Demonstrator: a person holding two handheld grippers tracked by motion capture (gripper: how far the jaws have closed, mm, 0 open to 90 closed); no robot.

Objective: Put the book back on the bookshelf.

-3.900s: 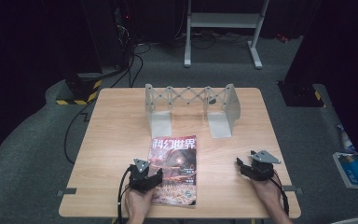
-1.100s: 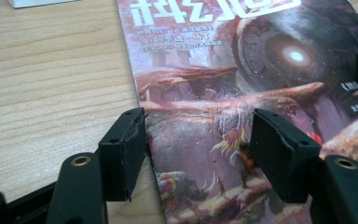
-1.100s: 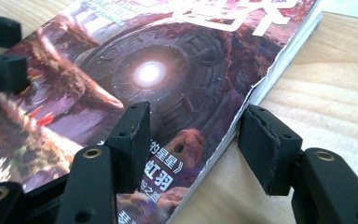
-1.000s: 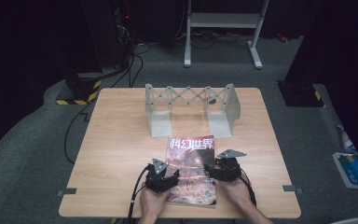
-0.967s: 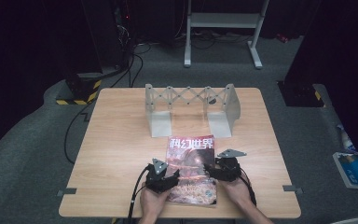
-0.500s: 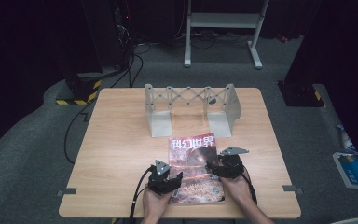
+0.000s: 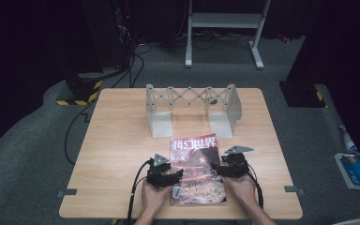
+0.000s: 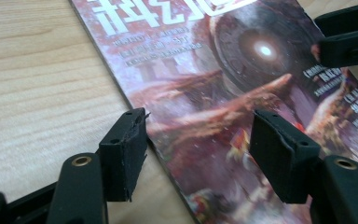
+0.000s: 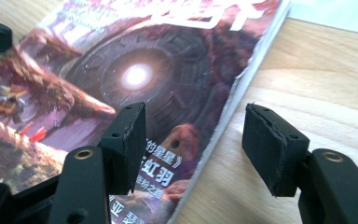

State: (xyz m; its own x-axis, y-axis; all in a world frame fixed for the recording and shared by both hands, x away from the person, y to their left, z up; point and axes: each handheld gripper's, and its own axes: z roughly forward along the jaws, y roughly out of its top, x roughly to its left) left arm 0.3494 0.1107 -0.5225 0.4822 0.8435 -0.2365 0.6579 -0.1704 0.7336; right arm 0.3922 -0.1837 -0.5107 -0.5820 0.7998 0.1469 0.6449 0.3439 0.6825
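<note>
1. The magazine (image 7: 196,169) lies flat on the table (image 7: 122,140), near the front edge, between the person's two hands. Its long axis runs front to back, title end pointing at the grey folding rack (image 7: 192,105) at the far side.

2. The left gripper (image 7: 168,177) sits at the magazine's left long edge. In the left gripper view the jaws are wide apart and straddle that edge: one pad (image 8: 123,154) is over bare wood, the other (image 8: 282,158) over the cover. Nothing is clamped.

3. The right gripper (image 7: 221,169) mirrors it on the right long edge, a bit farther up the page. It's also spread wide, with one pad (image 9: 127,144) over the cover and the other (image 9: 270,147) over the wood.

4. What matters, I think: both edges run straight between the jaws, so each gripper is lined up on its own side, about equally near. Closing flat like this would just scrape the cover, so a pad probably has to slip under an edge first.
</note>
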